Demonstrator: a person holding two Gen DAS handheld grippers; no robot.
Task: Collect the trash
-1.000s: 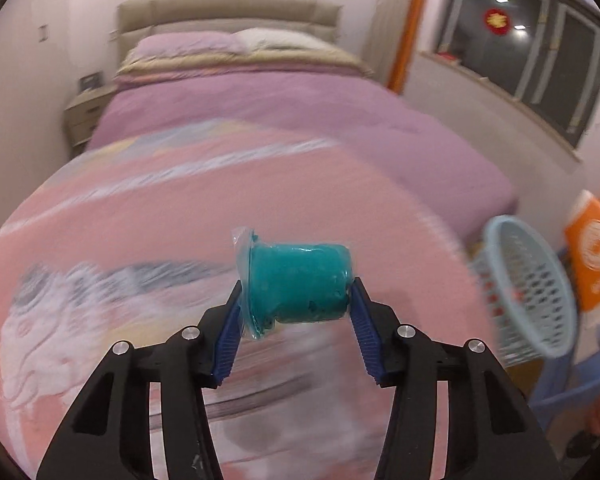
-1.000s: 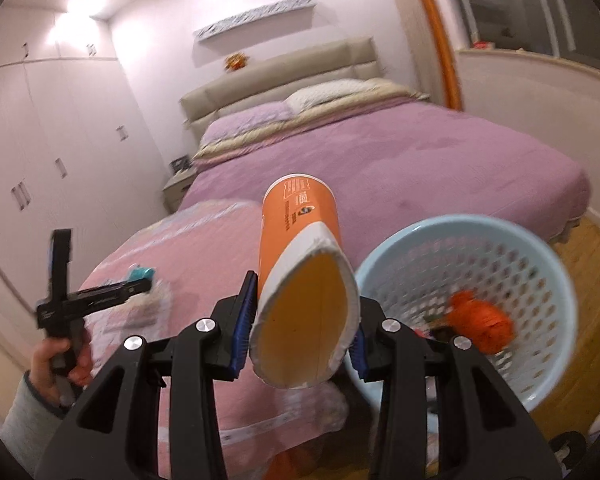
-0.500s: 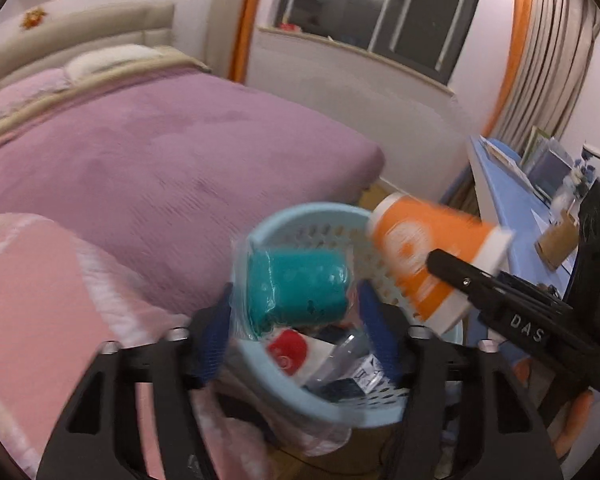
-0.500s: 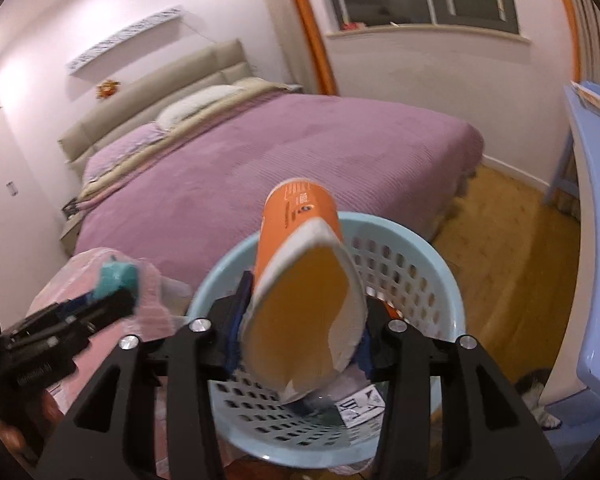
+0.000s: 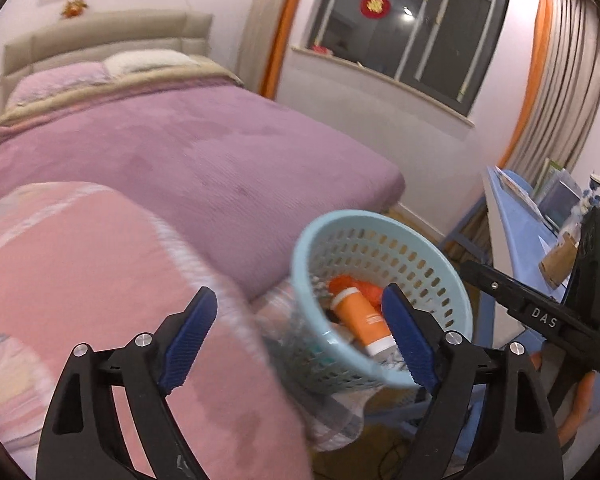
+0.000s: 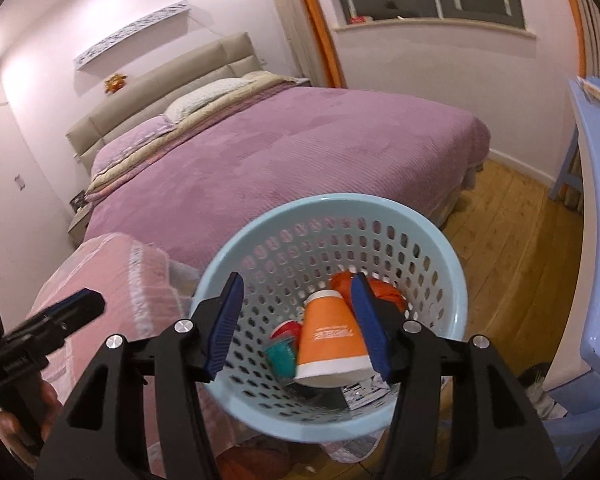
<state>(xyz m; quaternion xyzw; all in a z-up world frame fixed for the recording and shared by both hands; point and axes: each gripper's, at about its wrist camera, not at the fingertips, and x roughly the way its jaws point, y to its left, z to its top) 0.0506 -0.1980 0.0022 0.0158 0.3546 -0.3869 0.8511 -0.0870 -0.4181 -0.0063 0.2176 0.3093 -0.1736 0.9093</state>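
Observation:
The light-blue mesh basket [image 6: 340,200] stands beside the bed. In it lie the orange paper cup [image 6: 332,336] on its side, the teal wrapped cup [image 6: 282,356], a red-capped item [image 6: 286,328] and crumpled orange trash [image 6: 384,288]. My right gripper [image 6: 297,278] hangs open over the basket with nothing between its pads. My left gripper [image 5: 297,291] is over the basket's [image 5: 300,256] near rim and the pink blanket's edge. Its jaws are opening and hold nothing. The left wrist view shows the orange cup [image 5: 364,320] inside the basket.
The bed with the purple cover [image 6: 300,152] lies behind the basket, and a folded pink blanket [image 5: 80,280] sits on its near end. A blue desk [image 6: 596,200] stands at the right. Wooden floor [image 6: 512,240] runs between bed and desk.
Both grippers swung from the bed over to the basket and opened. The teal cup left the left gripper, the orange cup left the right, and both now lie in the basket.

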